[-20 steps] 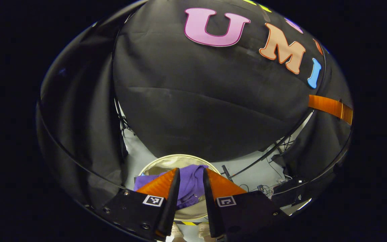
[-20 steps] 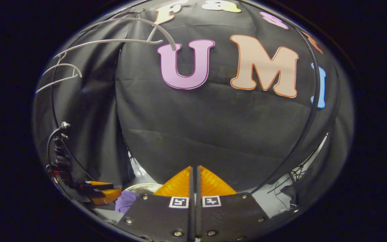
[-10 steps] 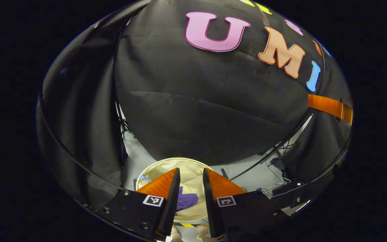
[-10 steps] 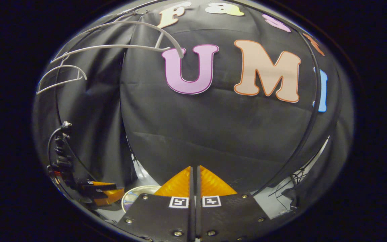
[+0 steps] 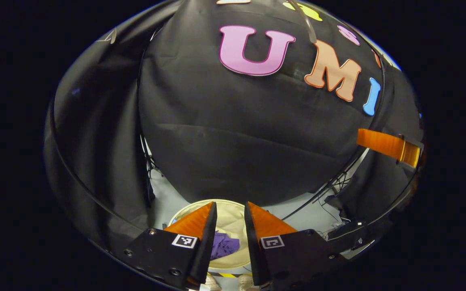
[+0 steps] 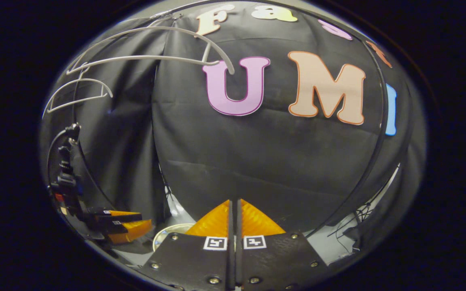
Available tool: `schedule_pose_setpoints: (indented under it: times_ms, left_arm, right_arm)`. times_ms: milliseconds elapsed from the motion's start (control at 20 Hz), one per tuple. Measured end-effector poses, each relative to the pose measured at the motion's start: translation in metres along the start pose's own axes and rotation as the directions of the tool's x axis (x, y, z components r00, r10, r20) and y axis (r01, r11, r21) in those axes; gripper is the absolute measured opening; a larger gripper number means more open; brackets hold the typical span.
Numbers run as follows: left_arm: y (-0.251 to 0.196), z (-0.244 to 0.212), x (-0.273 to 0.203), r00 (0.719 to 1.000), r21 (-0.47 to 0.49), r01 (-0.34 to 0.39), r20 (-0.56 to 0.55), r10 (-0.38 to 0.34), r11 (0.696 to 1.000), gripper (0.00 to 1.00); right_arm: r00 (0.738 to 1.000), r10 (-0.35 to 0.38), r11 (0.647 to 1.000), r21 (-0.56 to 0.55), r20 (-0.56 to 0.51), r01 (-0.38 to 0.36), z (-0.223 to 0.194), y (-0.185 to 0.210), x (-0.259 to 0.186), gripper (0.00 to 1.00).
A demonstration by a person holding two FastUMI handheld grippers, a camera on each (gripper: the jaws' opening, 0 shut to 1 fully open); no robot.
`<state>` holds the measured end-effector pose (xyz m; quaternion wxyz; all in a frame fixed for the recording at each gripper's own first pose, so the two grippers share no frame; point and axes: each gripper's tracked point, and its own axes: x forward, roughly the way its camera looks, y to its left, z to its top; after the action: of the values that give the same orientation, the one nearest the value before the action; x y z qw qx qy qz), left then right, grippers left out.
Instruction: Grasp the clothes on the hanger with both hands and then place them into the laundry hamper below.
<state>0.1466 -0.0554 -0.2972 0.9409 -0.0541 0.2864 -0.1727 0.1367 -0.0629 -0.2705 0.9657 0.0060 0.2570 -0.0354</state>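
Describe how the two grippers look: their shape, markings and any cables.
The left gripper has two wedge-shaped ribbed fingers on black plates with screws; each plate carries a small black-and-white square marker. The right gripper is built the same way, with a marker on each plate. In the right gripper view, black cables rise from the left gripper's body.

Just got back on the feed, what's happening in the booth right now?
The purple clothes lie at the bottom of the hamper, seen between the fingers of the open left gripper above it. The right gripper is shut on nothing and points at the wall. Two bare hangers hang up at the left in the right gripper view. The drop looks done.
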Motion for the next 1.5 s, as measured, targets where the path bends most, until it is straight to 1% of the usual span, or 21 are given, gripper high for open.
schedule_pose_setpoints:
  times_ms: [200,400,550,750,800,850,900,950,1000,1050,1100,1150,1300,1400,1500]
  left_arm:
    - [-0.014,0.038,-0.022,0.995,0.026,0.021,0.093,-0.023,0.999,0.43]
    - [-0.031,0.079,-0.053,0.979,0.053,0.044,0.196,-0.053,0.998,0.43]
    - [-0.04,0.113,-0.079,0.959,0.082,0.043,0.277,-0.064,0.996,0.42]
    - [-0.051,0.162,-0.113,0.921,0.131,0.006,0.385,-0.056,0.991,0.42]
    - [-0.053,0.17,-0.122,0.911,0.136,-0.005,0.41,-0.052,0.991,0.42]
    - [-0.053,0.177,-0.132,0.903,0.143,-0.015,0.427,-0.048,0.99,0.42]
    - [-0.054,0.187,-0.143,0.895,0.147,-0.022,0.443,-0.046,0.989,0.34]
    - [-0.056,0.199,-0.153,0.884,0.145,-0.029,0.466,-0.043,0.989,0.34]
    - [-0.063,0.212,-0.161,0.872,0.142,-0.025,0.487,-0.048,0.99,0.36]
    - [-0.069,0.221,-0.17,0.861,0.137,-0.018,0.505,-0.054,0.99,0.42]
    - [-0.073,0.229,-0.177,0.851,0.133,-0.015,0.522,-0.057,0.991,0.49]
    - [-0.075,0.236,-0.185,0.84,0.132,-0.014,0.539,-0.06,0.991,0.56]
    - [-0.077,0.248,-0.199,0.818,0.142,-0.021,0.571,-0.065,0.99,0.77]
    - [-0.079,0.25,-0.213,0.809,0.144,-0.013,0.583,-0.074,0.99,0.92]
    - [-0.081,0.252,-0.22,0.804,0.154,0.002,0.587,-0.093,0.988,0.92]
  right_arm:
    - [0.999,0.016,1.0,0.006,0.038,-0.016,0.014,0.009,-0.014,0.0]
    - [0.995,0.032,0.999,0.019,0.1,-0.034,0.042,0.017,-0.028,0.01]
    - [0.987,0.033,0.999,0.016,0.159,-0.036,0.068,0.02,-0.047,0.01]
    - [0.969,0.048,0.999,-0.013,0.243,-0.046,0.106,0.03,-0.074,0.0]
    - [0.962,0.053,0.999,-0.023,0.267,-0.049,0.115,0.034,-0.081,0.05]
    - [0.955,0.058,0.998,-0.033,0.291,-0.05,0.125,0.036,-0.089,0.01]
    - [0.948,0.067,0.998,-0.042,0.312,-0.056,0.135,0.041,-0.096,0.01]
    - [0.941,0.074,0.997,-0.046,0.331,-0.062,0.142,0.045,-0.104,0.07]
    - [0.933,0.076,0.997,-0.046,0.353,-0.064,0.152,0.047,-0.112,0.1]
    - [0.924,0.077,0.997,-0.046,0.374,-0.064,0.16,0.048,-0.12,0.12]
    - [0.917,0.075,0.997,-0.045,0.392,-0.063,0.167,0.05,-0.128,0.24]
    - [0.909,0.074,0.997,-0.043,0.411,-0.062,0.174,0.049,-0.136,0.26]
    - [0.891,0.072,0.997,-0.05,0.448,-0.056,0.189,0.049,-0.154,0.5]
    - [0.888,0.058,0.998,-0.056,0.457,-0.036,0.191,0.045,-0.165,0.73]
    - [0.885,0.037,0.999,-0.033,0.465,-0.025,0.195,0.04,-0.179,0.96]
